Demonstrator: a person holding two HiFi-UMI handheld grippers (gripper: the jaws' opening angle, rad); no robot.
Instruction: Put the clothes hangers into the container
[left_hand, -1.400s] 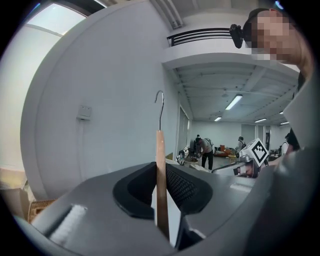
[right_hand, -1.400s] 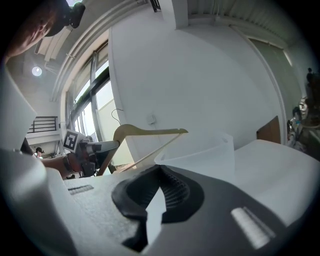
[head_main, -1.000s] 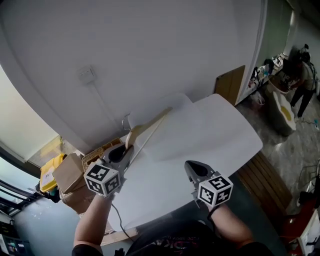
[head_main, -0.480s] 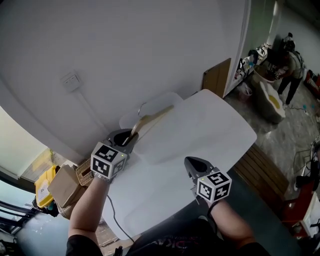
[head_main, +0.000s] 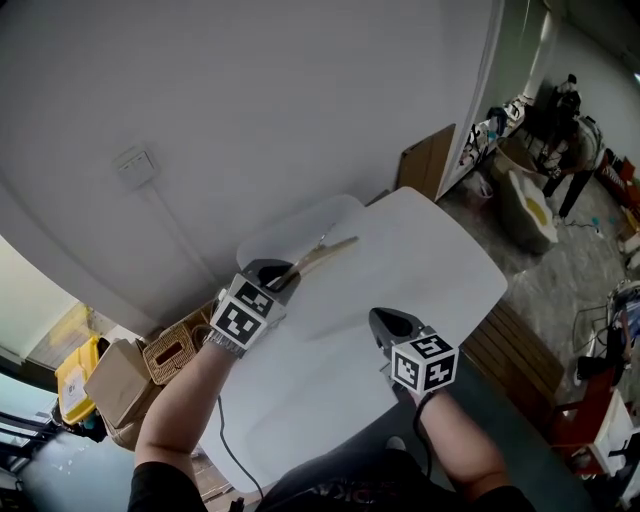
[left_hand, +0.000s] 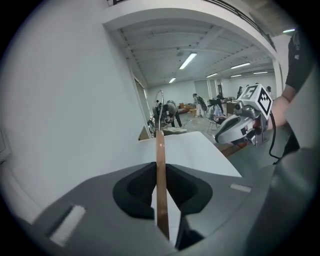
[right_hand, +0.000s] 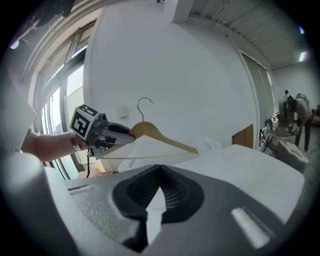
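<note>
The left tool (head_main: 283, 280) is clamped on one end of the wooden hanger (head_main: 322, 254). The hanger is held upright, hook up, above the white surface (head_main: 440, 270) at the near rim of the pale container (head_main: 285, 222); whether it is past the rim I cannot tell. The left forearm (head_main: 180, 410) reaches forward from the lower left. The right tool (head_main: 393, 323) hovers low over the surface, well apart from the hanger, its jaws together on nothing. The container's outline is faint against the surface.

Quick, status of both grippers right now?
Left gripper: closed on the wooden hanger.
Right gripper: fingers together, holding nothing.
</note>
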